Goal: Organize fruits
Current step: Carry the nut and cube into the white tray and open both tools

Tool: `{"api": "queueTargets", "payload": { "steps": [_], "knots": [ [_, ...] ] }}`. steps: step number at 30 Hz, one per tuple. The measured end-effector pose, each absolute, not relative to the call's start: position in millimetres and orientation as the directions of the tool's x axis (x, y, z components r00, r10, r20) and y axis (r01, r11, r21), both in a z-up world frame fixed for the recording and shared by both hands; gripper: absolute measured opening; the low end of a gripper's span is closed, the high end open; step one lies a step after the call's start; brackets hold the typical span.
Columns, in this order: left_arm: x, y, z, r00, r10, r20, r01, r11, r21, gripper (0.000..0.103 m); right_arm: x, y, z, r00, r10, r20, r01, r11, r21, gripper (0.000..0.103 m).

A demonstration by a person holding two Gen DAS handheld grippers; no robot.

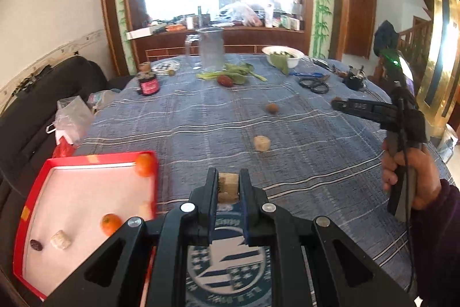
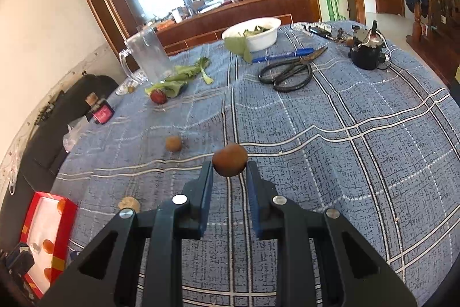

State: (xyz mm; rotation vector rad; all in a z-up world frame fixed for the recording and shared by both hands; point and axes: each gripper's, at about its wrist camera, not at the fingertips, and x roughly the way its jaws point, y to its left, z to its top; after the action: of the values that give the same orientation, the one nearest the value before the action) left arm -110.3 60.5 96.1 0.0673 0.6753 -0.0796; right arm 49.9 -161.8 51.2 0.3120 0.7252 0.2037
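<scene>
Left wrist view: our left gripper (image 1: 228,186) pinches a pale fruit chunk (image 1: 228,187) just off the red tray (image 1: 31,192) at the table's near-left edge; tray holds two oranges (image 1: 145,164), another chunk, and a dark piece, possibly a date. Right wrist view: our right gripper (image 2: 230,170) clamps a brown round fruit (image 2: 230,159) at the fingertips, above mid-table. One more chunk (image 1: 261,143) and a small brown fruit (image 2: 173,143) lie loose on the tablecloth (image 2: 345,163).

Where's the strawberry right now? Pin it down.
The strawberry lies far across the table, touching the green leaves, just in front of the clear pitcher.
</scene>
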Motion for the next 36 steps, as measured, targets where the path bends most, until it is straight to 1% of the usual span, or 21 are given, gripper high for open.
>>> {"api": "queueTargets", "payload": {
  "steps": [4, 7, 14, 20, 25, 36],
  "knots": [
    [-118.6, 91.0, 99.6, 0.789, -0.022, -0.614, 0.047, 0.999, 0.025, 0.012, 41.9, -147.1, 56.7, 0.735, 0.305, -0.605, -0.090, 0.929, 0.358, 0.025],
    [-124.3, 119.0, 101.2, 0.796, 0.009, -0.605, -0.007, 1.000, 0.007, 0.012, 32.2, -122.1, 62.3, 0.726, 0.330, -0.603, -0.132, 0.928, 0.349, 0.025],
    [-138.1, 180.5, 95.2, 0.786, 0.111, -0.608, -0.146, 0.989, -0.008, 0.012, 0.9, -23.1, 73.5, 0.630, 0.505, -0.590, -0.351, 0.863, 0.364, 0.025],
    [-151.6, 209.5, 72.7, 0.745, 0.143, -0.651, -0.195, 0.981, -0.008, 0.012, -21.1, 54.8, 78.8, 0.538, 0.604, -0.588, -0.497, 0.791, 0.357, 0.026],
    [-151.9, 220.1, 55.2, 0.717, 0.131, -0.685, -0.203, 0.979, -0.024, 0.012, -31.1, 108.9, 73.5, 0.482, 0.621, -0.618, -0.577, 0.756, 0.309, 0.026],
    [-150.2, 231.3, 43.9, 0.706, 0.156, -0.691, -0.214, 0.977, 0.002, 0.012, -24.3, 171.3, 56.6, 0.393, 0.626, -0.674, -0.624, 0.719, 0.305, 0.026]
  ]
}}
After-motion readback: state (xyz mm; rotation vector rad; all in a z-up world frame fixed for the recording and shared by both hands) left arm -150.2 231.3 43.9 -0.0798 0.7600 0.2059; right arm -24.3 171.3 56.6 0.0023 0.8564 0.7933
